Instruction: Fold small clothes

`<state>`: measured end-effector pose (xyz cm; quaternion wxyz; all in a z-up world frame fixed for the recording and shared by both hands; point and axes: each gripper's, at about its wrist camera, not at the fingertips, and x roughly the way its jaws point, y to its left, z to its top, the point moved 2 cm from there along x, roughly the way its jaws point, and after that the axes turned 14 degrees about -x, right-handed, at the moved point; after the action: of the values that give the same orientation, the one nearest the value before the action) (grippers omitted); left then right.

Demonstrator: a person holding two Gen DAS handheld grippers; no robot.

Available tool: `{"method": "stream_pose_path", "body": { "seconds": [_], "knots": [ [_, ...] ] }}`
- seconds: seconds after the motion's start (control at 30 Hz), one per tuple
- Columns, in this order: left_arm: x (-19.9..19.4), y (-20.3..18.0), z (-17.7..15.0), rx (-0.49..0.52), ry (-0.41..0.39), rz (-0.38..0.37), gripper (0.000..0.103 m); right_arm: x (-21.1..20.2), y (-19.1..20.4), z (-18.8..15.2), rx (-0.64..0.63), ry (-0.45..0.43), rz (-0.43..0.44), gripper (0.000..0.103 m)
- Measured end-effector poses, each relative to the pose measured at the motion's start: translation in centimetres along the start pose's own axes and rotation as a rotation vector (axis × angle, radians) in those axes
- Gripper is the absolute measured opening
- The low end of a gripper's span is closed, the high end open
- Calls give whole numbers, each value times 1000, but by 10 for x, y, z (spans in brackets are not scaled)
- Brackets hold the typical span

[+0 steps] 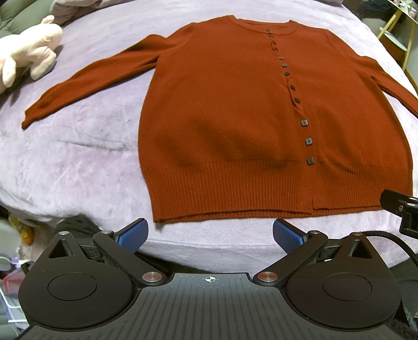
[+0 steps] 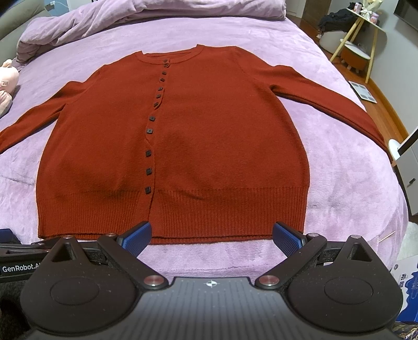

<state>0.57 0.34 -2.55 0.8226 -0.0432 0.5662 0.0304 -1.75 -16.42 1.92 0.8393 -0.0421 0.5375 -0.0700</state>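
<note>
A rust-red cardigan (image 1: pixel 222 109) (image 2: pixel 209 136) with a row of dark square buttons lies flat, face up, on a lilac bed cover (image 1: pixel 78 157) (image 2: pixel 339 196). Both sleeves are spread out to the sides and the ribbed hem faces me. My left gripper (image 1: pixel 210 235) stands open just short of the hem, its blue pads (image 1: pixel 133 235) holding nothing. My right gripper (image 2: pixel 211 239) is open too, right at the hem's near edge, with nothing between its blue pads (image 2: pixel 287 240). A black part of the right gripper (image 1: pixel 402 209) shows at the left wrist view's right edge.
A pink plush toy (image 1: pixel 28 52) (image 2: pixel 7 83) lies on the bed to the left of the left sleeve. A bunched lilac duvet (image 2: pixel 130 18) lies at the head. Right of the bed stand a yellow-legged side table (image 2: pixel 360 34), a scale (image 2: pixel 364 90) and a wooden floor.
</note>
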Motion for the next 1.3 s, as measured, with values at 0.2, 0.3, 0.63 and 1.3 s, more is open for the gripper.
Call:
{"method": "stream_pose_path", "body": {
  "seconds": [0.2, 0.3, 0.63, 1.3],
  "knots": [
    [0, 0, 2, -3, 2, 0, 103, 0, -1, 1, 4, 2, 5, 99],
    [0, -1, 2, -2, 4, 0, 103, 0, -2, 1, 4, 1, 9, 99],
    [1, -4, 4, 2, 9, 3, 103, 2, -6, 2, 13, 5, 20, 99],
    [11, -4, 6, 2, 42, -13, 103, 6, -11, -1, 32, -35, 98, 99]
  ]
}}
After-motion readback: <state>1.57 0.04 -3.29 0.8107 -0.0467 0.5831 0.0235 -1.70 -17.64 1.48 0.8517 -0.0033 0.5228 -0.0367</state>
